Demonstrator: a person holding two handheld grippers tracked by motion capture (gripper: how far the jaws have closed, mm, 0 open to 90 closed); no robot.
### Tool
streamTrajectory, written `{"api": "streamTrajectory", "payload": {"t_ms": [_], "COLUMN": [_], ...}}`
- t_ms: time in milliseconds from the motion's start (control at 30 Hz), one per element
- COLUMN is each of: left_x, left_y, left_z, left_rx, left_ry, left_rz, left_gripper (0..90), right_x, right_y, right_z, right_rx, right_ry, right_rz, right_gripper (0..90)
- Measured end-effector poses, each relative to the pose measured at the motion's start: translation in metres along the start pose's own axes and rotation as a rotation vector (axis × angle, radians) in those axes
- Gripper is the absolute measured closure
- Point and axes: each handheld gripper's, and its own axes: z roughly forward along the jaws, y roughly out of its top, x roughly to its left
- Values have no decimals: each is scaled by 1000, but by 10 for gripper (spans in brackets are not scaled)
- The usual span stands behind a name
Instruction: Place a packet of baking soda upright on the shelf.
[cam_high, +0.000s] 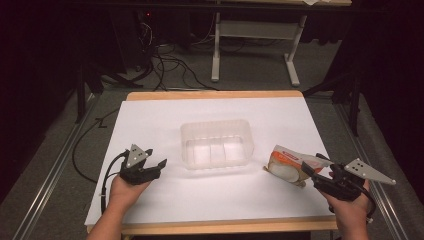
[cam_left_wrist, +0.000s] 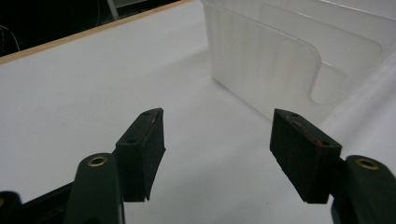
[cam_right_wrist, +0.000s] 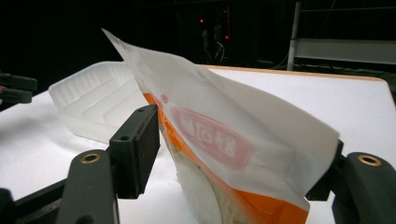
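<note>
One orange-and-white plastic food pouch (cam_high: 287, 165) near desk's right edge, long axis slanting toward the near-right corner, between right gripper's (cam_high: 306, 171) parted jaws. Left gripper (cam_high: 156, 166) open, empty. One clear rectangular plastic tub (cam_high: 217, 143) mid-desk.

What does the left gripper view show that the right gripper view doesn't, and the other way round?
Left gripper view: the black left claw, open, with nothing between its jaws. Right gripper view: an orange-and-white plastic food packet standing between the jaws of the black right claw, and small red lights in the dark behind. Both: the clear plastic tub and the white tabletop.
</note>
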Motion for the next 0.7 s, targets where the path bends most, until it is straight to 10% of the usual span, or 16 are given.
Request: {"api": "streamTrajectory", "payload": {"t_ms": [333, 700], "left_x": [1, 0], "left_y": [0, 0], "left_z": [-1, -1], "left_rx": [-3, 3], "left_ry": [4, 4], "left_rz": [0, 8], "left_gripper": [359, 359], "right_x": [10, -3], "right_y": [-6, -6], "right_z": [15, 6], "right_rx": [86, 45], "right_ry": [-7, -53], "right_rz": [-80, -8], "right_gripper": [448, 570]}}
